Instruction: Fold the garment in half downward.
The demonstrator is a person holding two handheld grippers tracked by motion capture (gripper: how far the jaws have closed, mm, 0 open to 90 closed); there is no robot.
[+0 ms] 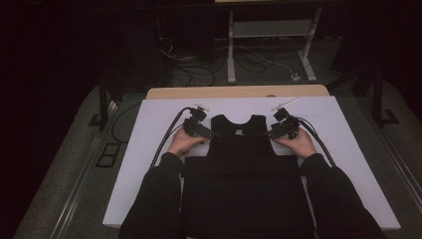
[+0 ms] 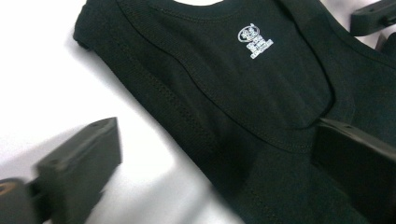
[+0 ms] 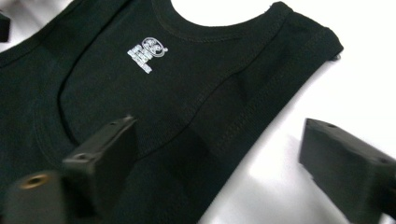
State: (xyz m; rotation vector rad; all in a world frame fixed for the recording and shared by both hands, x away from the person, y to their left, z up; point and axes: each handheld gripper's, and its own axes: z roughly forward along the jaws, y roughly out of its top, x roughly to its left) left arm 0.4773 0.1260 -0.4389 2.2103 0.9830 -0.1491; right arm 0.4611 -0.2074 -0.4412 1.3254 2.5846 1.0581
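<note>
— Nearest to us in the high view are the person's two dark sleeves [image 1: 149, 199], coming in from the bottom edge, with the lower part of the black tank top [image 1: 244, 169] spread between them. What do we make of the garment?

— We see it lying flat on the white table cover [image 1: 149, 119], neck end away from the person, hem toward them. It looks folded across the middle, since a straight edge crosses it below the armholes. A small white printed label [image 2: 254, 41] sits inside the neckline.

— And the left gripper [image 1: 199, 130]?

— We find it at the garment's left shoulder strap. In the left gripper view its jaws stand wide apart: one over the bare white cover, the other over the black cloth, the strap's stitched edge running between them. We see no pad pressing, so we call it released.

— The right gripper [image 1: 283, 130]?

— It mirrors the other at the right shoulder strap. In the right gripper view we see one jaw above the fabric and one above the white cover, with the armhole edge between. The jaws are spread and nothing is pinched. Each hand rests just beside the garment's edge.
</note>
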